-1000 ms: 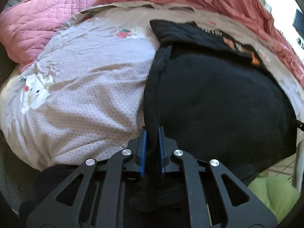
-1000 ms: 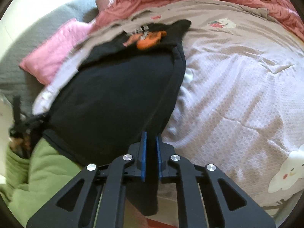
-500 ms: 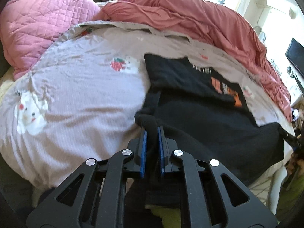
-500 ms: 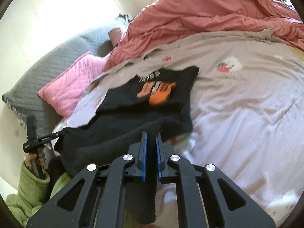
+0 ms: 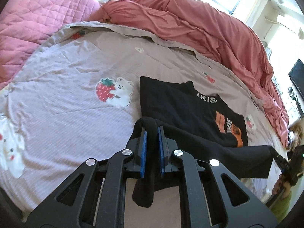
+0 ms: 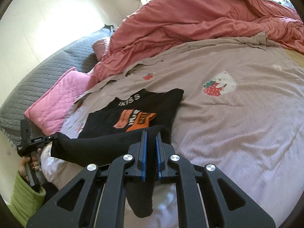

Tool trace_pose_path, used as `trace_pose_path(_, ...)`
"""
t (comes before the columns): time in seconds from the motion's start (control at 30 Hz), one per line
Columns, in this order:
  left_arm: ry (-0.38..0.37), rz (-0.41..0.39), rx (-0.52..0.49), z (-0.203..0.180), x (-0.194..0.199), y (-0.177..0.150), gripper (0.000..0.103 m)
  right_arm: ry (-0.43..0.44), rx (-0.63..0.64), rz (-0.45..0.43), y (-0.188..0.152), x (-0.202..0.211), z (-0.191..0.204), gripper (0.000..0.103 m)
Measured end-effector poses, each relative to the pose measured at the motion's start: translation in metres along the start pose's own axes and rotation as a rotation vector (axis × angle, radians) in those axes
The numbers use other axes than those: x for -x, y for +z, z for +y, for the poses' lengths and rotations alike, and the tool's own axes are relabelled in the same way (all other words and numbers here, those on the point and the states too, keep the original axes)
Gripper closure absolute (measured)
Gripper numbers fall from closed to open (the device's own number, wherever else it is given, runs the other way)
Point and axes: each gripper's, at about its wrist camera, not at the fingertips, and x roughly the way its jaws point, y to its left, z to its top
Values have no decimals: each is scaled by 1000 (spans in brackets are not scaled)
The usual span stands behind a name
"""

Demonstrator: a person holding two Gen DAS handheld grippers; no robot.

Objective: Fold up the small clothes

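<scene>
Black T-shirt point(image 5: 176, 102) spread on the pale bedspread point(image 5: 62, 114), toward its pillow-side edge in the right wrist view, print of white letters and orange blocks facing up. Collar end flat on the bedspread, pointing toward the heaped red duvet point(image 5: 199, 28); hem end lifted clear of the bedspread and drawn tight as a dark band between the 2 tongs.

Left gripper point(image 5: 151, 133) clamped on 1 corner of the hem: blue pads point(image 5: 143, 146) pressed against a roll of black cloth, a loose tail of it hanging down behind them over the frame. Seen from the right wrist view at the far left, same gripper point(image 6: 55, 137) pinching the end of the raised band, held by a hand point(image 6: 28, 163) in a green sleeve point(image 6: 22, 195).

Right gripper point(image 6: 151, 134) likewise closed on the other hem corner, blue pads point(image 6: 143, 148) squeezing a fold of the black cloth, a flap drooping below them. In the left wrist view, far right, its tip point(image 5: 275, 153) biting the band's other end.

Raised hem hanging just in front of the orange print, partly covering its lower edge in the right wrist view. Strawberry-and-bear patch point(image 5: 114, 91) on the bedspread just beside the shirt's sleeve side. Pink quilted pillow point(image 6: 55, 102) and grey quilt point(image 6: 41, 72) past the bedspread's edge near the left gripper.
</scene>
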Motion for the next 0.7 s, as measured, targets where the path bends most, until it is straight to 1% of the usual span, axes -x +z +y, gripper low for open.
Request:
trace_pose_path(0.13, 12, 16, 13, -1, -24, 10, 98, -57, 2, 28, 6, -26, -7, 95)
trace_pose_path(0.27, -5, 30, 68, 9, -50, 17, 98, -123, -6, 74, 7, -52, -13, 94)
trace_pose_path(0.33, -10, 35, 91, 16, -58, 17, 98, -183, 28, 91, 7, -64, -12, 90)
trace_pose_path(0.4, -23, 23, 101, 23, -65, 15, 96, -233, 65, 99, 7, -71, -10, 89)
trace_pose_path(0.43, -26, 11, 89, 25, -67, 12, 95, -264, 80, 99, 7, -73, -9, 82)
trace_pose_path(0.5, -35, -12, 78, 29, -67, 9, 89, -292, 85, 94, 8, -71, -9, 73)
trace_pose_path(0.57, -67, -38, 86, 36, -65, 4, 82, -299, 93, 75, 8, -64, -6, 73)
trace_pose_path(0.63, -92, -47, 105, 43, -61, 0, 80, -310, 134, 47, 5, -51, 5, 72)
trace_pose_path(0.67, -105, -53, 115, 46, -57, -2, 79, -310, 161, 35, 3, -46, 12, 70)
trace_pose_path(0.7, -111, -60, 120, 47, -53, -4, 78, -296, 208, 22, -2, -38, 25, 62)
